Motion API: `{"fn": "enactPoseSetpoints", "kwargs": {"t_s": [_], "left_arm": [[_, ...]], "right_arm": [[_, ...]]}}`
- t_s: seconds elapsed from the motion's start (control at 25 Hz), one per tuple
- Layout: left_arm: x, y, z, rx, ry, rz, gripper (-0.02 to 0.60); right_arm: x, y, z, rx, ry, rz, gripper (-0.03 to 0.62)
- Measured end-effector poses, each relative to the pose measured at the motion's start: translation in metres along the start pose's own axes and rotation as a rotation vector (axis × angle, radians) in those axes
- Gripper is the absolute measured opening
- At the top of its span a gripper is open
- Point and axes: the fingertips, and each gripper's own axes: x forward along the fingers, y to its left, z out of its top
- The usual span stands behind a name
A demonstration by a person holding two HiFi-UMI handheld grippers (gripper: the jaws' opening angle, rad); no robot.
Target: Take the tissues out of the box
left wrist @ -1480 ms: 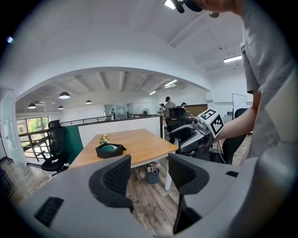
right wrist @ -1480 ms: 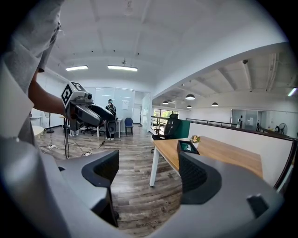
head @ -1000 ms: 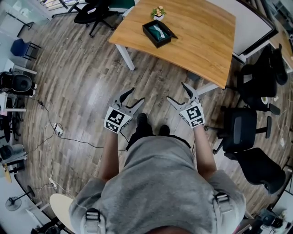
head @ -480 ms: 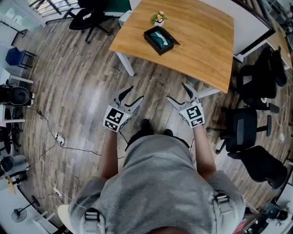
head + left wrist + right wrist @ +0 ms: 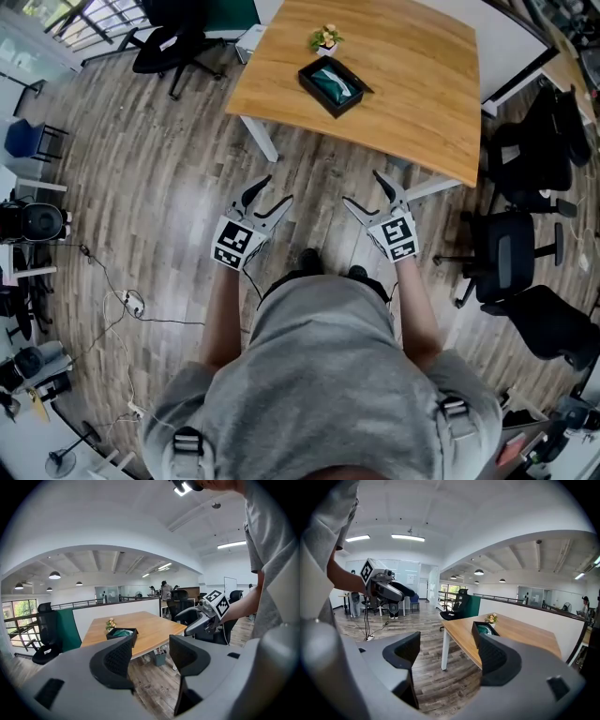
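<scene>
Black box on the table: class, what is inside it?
The black box holds a teal-and-white bundle, likely tissues. Whatever lies beneath it, and the box floor, is covered.

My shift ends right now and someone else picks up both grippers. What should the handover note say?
Left gripper: jaws apart, nothing between them, held in front of the body.
Right gripper: the same, open and empty.
The black tissue box sits on the wooden table beside a small flower pot, with teal-looking tissues inside.
The person stands on the floor short of the table, and neither gripper is near the box.
Done: nothing, no tissue is out.
Left: step up to the table and pull the tissues from the box.
</scene>
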Motion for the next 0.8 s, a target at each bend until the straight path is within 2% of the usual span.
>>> {"fn": "enactPoseSetpoints", "kwargs": {"t_s": [0.32, 0.64, 0.8], "left_arm": [[-0.008, 0.033, -0.011, 0.011, 0.000, -0.038, 0.265], [-0.015, 0.054, -0.013, 0.008, -0.029, -0.010, 0.259], [-0.013, 0.060, -0.015, 0.000, -0.022, -0.007, 0.259]], "right_arm": [[0.028, 0.016, 0.010, 0.014, 0.004, -0.036, 0.393], [0.040, 0.025, 0.011, 0.010, 0.017, -0.040, 0.393], [0.046, 0.017, 0.015, 0.057, -0.006, -0.038, 0.380]]}}
